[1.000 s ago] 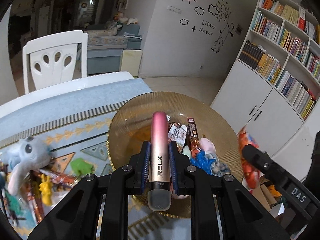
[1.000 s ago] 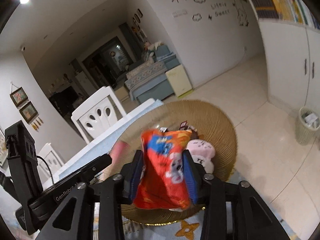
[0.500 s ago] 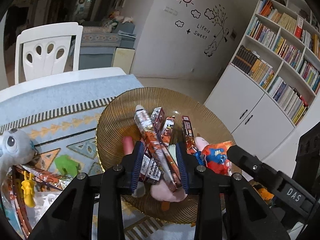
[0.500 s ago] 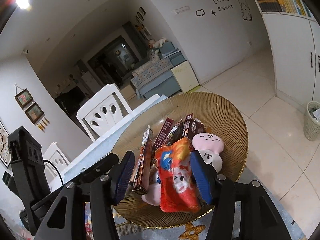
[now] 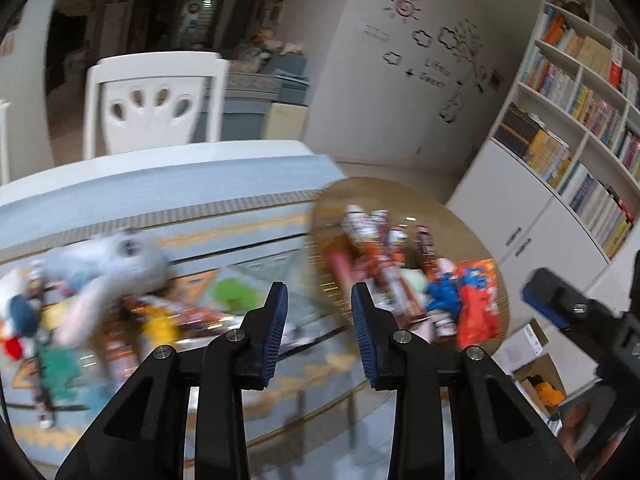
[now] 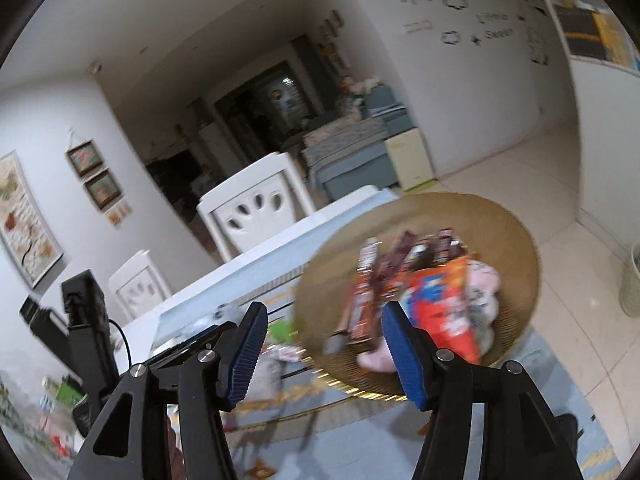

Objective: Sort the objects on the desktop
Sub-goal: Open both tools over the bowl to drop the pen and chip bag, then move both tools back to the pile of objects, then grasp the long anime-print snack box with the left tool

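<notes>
Both grips have let go since a second ago: my pink RELX stick [image 5: 338, 261] and orange snack bag [image 5: 478, 304] now lie in the woven basket [image 5: 472, 232]. Left view: left gripper [image 5: 319, 320] jaws open, empty, over the tabletop [image 5: 160, 196]. Right view: right gripper [image 6: 322, 354] jaws opening, empty, before the basket [image 6: 516, 236].
</notes>
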`<state>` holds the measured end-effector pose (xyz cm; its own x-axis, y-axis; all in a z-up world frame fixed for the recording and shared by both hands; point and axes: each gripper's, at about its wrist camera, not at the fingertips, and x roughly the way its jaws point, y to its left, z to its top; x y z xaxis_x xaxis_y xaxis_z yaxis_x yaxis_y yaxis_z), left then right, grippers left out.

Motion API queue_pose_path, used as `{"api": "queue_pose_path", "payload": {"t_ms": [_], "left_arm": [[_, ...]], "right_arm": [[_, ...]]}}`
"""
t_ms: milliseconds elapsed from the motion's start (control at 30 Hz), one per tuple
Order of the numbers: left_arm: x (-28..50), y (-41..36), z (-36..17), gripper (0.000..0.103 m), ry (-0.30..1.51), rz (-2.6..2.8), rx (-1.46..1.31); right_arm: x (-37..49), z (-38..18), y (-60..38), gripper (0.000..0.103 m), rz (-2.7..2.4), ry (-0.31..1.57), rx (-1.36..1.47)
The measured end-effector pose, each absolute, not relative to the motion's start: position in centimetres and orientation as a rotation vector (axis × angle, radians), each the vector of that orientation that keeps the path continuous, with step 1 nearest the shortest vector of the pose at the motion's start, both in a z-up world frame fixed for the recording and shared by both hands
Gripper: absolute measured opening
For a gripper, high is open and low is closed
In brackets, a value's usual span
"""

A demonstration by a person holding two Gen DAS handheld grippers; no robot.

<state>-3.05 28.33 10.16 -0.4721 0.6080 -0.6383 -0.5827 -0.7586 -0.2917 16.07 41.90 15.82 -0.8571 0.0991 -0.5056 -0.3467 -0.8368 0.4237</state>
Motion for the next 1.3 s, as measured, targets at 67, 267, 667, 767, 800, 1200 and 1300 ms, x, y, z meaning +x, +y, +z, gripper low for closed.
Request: {"api": "queue_pose_path", "payload": {"t_ms": [67, 267, 667, 767, 800, 1200, 1300], "left_arm": [[-3.4, 25.9, 10.2, 0.030, -0.059, 2.259, -0.991], [-4.9, 16.2, 9.5, 0.030, -0.123, 2.401, -1.040], [-8.3, 4.6, 2.5, 0.030, -0.310, 2.431, -1.214], [-9.0, 4.5, 1.3, 0.030, -0.356, 2.357, -1.236], [-9.1, 4.8, 1.2, 0.030, -0.355, 2.344, -1.234], [-8.9, 6.9, 1.0, 0.031, -0.167, 2.391, -1.231], [-8.4, 6.6, 1.0, 0.032, -0.128, 2.369, -1.232]], "right_arm": [[15.6, 16.6, 39.8, 0.059, 2.755, 0.726, -0.723], [13.4, 17.6, 33.4, 0.059, 2.857, 0.641, -0.824], [5.8, 8.3, 26.0, 0.059, 2.903, 0.657, -1.043], [5.4, 6.6, 25.8, 0.059, 2.892, 0.622, -1.092], [5.3, 6.4, 25.9, 0.059, 2.889, 0.627, -1.116], [6.8, 7.4, 27.8, 0.059, 2.888, 0.748, -1.038], [6.9, 7.6, 27.7, 0.059, 2.896, 0.751, -1.023]]}}
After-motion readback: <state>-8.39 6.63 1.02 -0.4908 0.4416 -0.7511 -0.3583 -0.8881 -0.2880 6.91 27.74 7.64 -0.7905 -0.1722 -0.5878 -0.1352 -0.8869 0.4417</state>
